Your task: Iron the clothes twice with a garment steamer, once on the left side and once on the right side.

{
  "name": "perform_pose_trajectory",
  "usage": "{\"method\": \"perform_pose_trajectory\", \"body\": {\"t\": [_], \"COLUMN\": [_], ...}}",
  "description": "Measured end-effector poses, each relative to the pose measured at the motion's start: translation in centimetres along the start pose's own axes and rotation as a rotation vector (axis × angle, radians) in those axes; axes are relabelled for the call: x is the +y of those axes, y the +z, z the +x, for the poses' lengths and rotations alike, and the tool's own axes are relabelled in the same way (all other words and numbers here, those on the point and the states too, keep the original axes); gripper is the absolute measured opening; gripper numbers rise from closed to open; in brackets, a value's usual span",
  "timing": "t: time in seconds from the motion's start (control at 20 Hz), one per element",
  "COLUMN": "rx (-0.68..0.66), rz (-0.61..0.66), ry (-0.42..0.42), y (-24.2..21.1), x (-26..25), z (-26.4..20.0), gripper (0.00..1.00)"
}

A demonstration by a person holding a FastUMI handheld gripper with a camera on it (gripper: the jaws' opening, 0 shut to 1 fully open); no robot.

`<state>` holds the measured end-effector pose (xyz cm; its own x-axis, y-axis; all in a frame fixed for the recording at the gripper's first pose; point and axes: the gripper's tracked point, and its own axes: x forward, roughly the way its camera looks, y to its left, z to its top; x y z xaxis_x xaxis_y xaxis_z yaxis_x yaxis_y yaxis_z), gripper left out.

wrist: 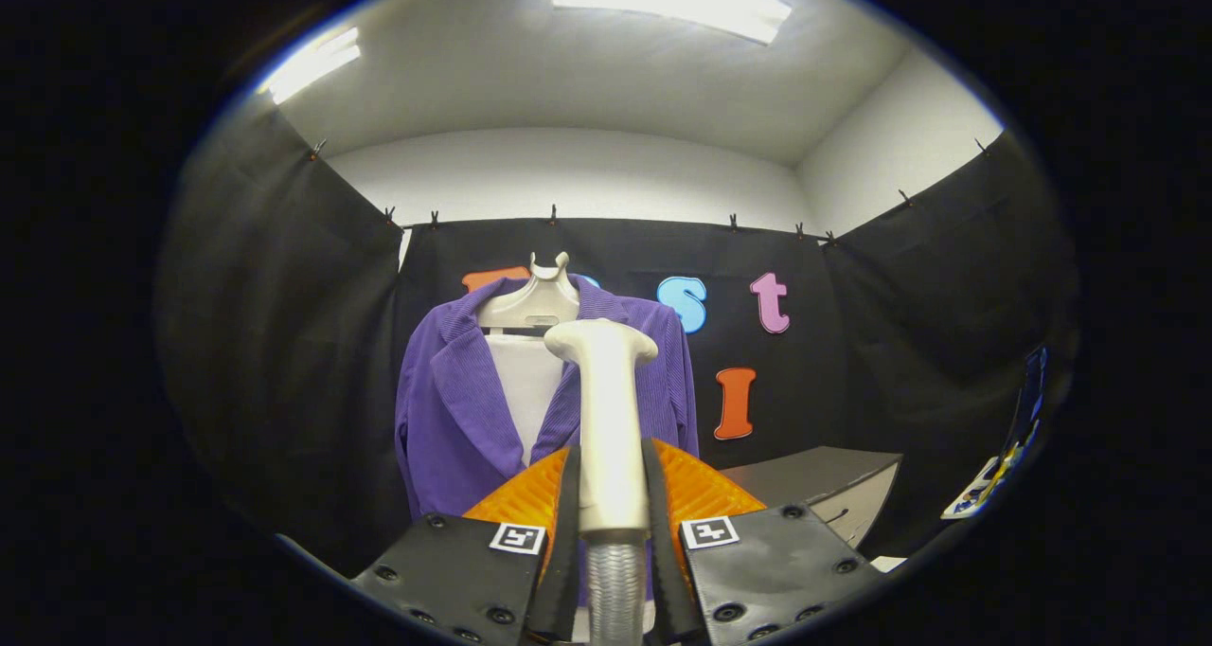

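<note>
Presently the gripper (611, 494) is clamped on the steamer (606, 419) handle, both fingers pressing its sides, head upright. The jacket (454, 409) hangs on a hanger (535, 305) beyond, slightly left. Steamer looks rigid, smooth, hose-laden: hold mid-handle firmly. Jacket appears soft; it will likely yield.

I see two ceiling light panels (670, 2) glaring white overhead; the booth below sits dim, and fisheye bending curves the edges softly.
</note>
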<state>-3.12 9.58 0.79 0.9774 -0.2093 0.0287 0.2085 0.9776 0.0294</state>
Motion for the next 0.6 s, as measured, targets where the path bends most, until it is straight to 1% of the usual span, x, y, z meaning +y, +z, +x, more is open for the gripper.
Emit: {"method": "perform_pose_trajectory", "body": {"t": [0.15, 0.6], "rx": [0.007, 0.018], "rz": [-0.023, -0.030], "ry": [0.001, -0.011], "y": [-0.7, -2.1], "x": [0.2, 1.2], "z": [0.8, 3.8], "gripper": [0.39, 0.39]}}
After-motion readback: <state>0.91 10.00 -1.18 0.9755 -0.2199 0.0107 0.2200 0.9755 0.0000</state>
